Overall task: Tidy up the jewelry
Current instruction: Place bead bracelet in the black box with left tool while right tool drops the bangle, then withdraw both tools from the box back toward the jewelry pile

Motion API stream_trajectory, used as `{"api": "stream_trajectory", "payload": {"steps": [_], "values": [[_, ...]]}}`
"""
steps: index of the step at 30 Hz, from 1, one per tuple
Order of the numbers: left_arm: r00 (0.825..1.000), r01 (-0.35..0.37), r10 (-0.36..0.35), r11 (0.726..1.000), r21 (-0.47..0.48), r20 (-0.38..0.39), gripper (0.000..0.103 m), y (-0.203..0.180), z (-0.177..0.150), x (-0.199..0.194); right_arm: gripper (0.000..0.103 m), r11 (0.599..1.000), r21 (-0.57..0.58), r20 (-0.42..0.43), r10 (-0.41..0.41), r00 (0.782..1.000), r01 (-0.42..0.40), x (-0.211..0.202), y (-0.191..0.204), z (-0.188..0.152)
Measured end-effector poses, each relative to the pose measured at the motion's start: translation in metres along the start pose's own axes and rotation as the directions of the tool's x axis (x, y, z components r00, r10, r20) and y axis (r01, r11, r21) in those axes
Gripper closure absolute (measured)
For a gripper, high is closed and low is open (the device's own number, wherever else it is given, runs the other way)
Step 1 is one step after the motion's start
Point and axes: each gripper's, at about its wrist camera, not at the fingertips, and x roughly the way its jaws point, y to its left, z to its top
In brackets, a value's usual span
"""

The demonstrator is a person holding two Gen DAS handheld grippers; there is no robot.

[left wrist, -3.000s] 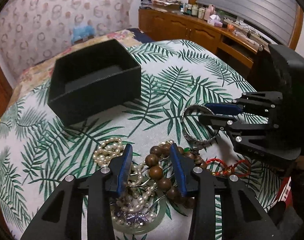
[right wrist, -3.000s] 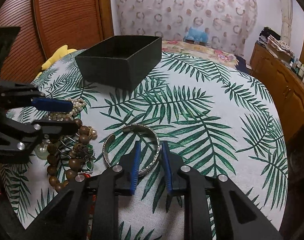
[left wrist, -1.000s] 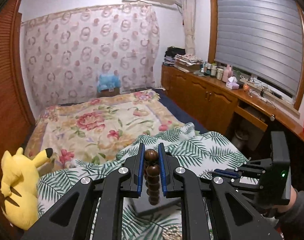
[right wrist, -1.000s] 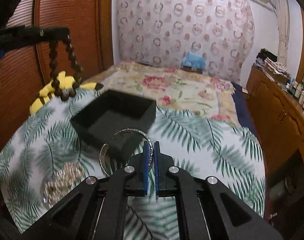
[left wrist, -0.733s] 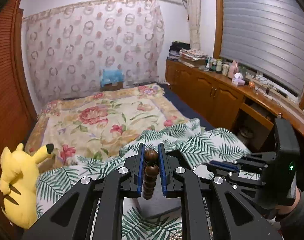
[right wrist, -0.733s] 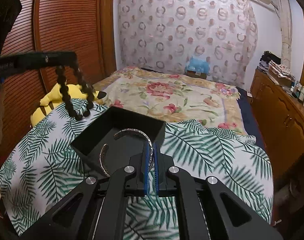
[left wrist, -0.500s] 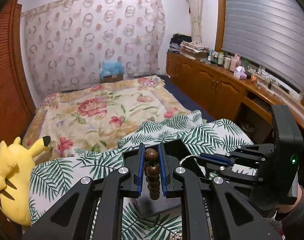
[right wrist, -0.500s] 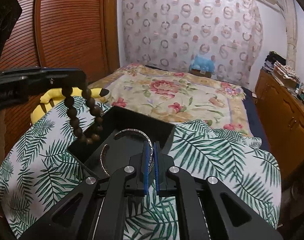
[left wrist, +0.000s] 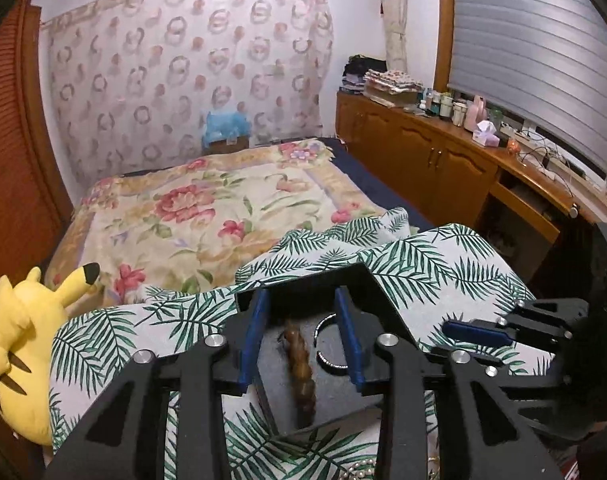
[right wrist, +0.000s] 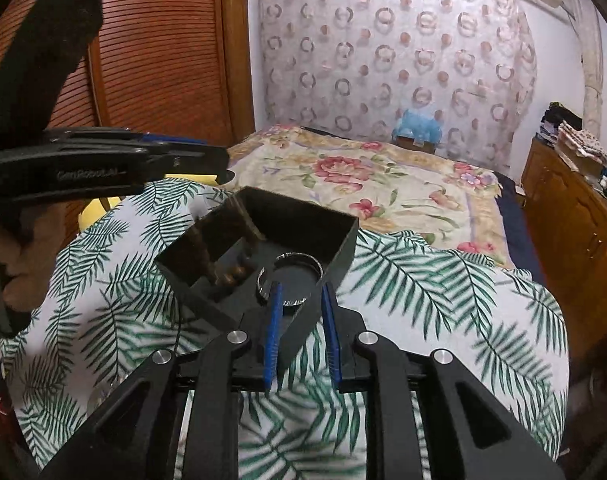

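I see the black box point(right wrist: 303, 224) on the leaf-print cloth point(right wrist: 443, 300). Above the box my left gripper point(left wrist: 301, 336) has its jaws spread apart, holding nothing. The wooden bead bracelet point(left wrist: 299, 364), blurred, is in the box under it. My right gripper point(right wrist: 301, 332) is also spread wide at the near corner of the box, and the silver bangle point(right wrist: 291, 280) lies inside the box beside the beads.

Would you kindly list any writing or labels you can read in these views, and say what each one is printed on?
"GenRobot.AI": pale lettering, slightly blurred, on the side of the left gripper seen in the right wrist view.
The bottles and tissue box on the wooden counter: any labels are too small to read.
No other text shows.
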Motion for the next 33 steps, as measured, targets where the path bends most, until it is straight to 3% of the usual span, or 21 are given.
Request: {"api": "stream_trajectory", "payload": {"steps": [12,21,33], "values": [[0.999,0.029,-0.029,1.0,-0.008,-0.017,0.057,-0.006,-0.069,-0.05,0.075,0.999,0.025,0.026,0.023,0.999,-0.024,-0.054,0.025,-0.054],[0.993,0.105,-0.106,0.994,-0.039,-0.048,0.056,-0.023,-0.124,-0.073,0.075,1.0,0.027,-0.012,-0.002,1.0,0.002,-0.07,0.044,-0.092],[0.994,0.056,-0.059,0.998,-0.034,-0.094,0.056,-0.02,-0.164,-0.078,0.075,0.994,-0.034,-0.053,0.106,0.993,-0.107,-0.048,0.074,-0.081]]}}
